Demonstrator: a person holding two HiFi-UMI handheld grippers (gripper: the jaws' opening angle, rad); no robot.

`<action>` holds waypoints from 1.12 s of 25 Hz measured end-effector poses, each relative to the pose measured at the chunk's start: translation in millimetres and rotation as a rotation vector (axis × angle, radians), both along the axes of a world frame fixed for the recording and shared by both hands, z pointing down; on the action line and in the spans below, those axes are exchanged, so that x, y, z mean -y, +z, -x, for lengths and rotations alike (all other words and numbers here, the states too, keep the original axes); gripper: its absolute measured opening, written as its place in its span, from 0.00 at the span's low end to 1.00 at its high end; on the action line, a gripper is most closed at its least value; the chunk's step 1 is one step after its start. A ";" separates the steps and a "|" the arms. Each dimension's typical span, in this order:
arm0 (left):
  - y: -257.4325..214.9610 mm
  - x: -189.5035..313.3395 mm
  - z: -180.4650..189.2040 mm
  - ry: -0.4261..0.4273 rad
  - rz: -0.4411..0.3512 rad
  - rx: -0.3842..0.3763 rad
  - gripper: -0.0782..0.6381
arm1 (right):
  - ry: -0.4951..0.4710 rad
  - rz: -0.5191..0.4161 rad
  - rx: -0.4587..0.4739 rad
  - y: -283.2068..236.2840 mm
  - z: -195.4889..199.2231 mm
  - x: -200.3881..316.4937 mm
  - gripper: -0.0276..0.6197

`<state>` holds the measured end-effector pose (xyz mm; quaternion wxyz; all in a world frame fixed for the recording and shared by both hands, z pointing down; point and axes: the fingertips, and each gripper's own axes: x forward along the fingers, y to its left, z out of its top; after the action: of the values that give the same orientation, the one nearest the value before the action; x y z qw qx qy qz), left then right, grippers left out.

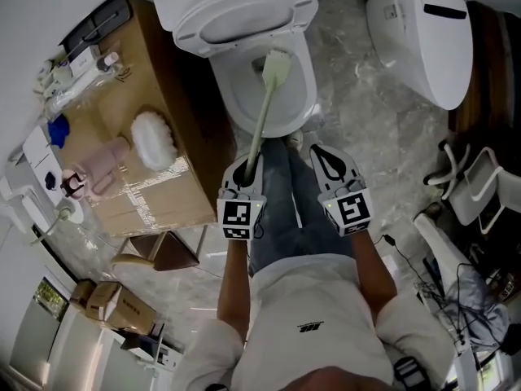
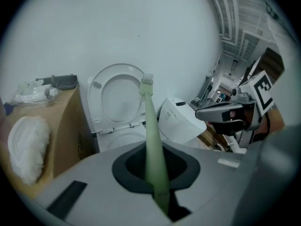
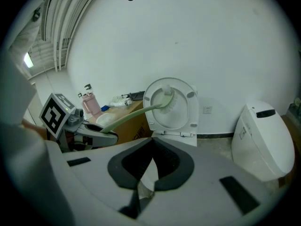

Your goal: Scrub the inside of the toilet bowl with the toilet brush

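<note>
The white toilet stands at the top of the head view with its lid raised and its bowl open. A pale green toilet brush runs from my left gripper out over the bowl, its head near the bowl's back. My left gripper is shut on the brush handle. In the left gripper view the brush head lies against the raised lid. My right gripper hangs beside it, shut on nothing. The right gripper view shows the brush to its left.
A cardboard box stands left of the toilet with a white fluffy duster and a pink bottle on top. A second white toilet unit lies at the upper right. Cables and a white chair crowd the right. The person's jeans are below the bowl.
</note>
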<state>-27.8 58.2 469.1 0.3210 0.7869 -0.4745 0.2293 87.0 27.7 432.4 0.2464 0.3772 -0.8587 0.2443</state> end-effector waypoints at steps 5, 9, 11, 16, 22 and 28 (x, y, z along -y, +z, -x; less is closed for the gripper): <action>28.5 -2.1 -9.0 0.034 0.025 0.019 0.14 | -0.022 0.038 -0.014 35.9 -0.9 -9.3 0.03; 52.4 -9.7 -13.0 0.035 0.059 0.016 0.14 | -0.026 0.068 -0.016 57.9 -4.2 -17.7 0.03; 64.8 -13.5 -13.9 0.036 0.077 0.017 0.14 | -0.026 0.079 -0.016 67.5 -5.4 -20.4 0.03; 96.1 -23.8 -14.7 0.026 0.128 0.021 0.14 | -0.046 0.104 -0.022 91.1 -6.5 -29.4 0.03; 136.6 -39.2 -15.8 0.033 0.216 0.047 0.14 | -0.065 0.136 -0.027 115.8 -5.7 -37.2 0.03; 178.7 -54.3 -18.6 0.047 0.324 0.049 0.14 | -0.091 0.158 -0.038 136.8 -2.6 -40.9 0.03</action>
<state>-9.2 112.5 647.8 0.4268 0.7298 -0.4203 0.3294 89.6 68.5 569.2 0.3022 0.3218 -0.8482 0.2926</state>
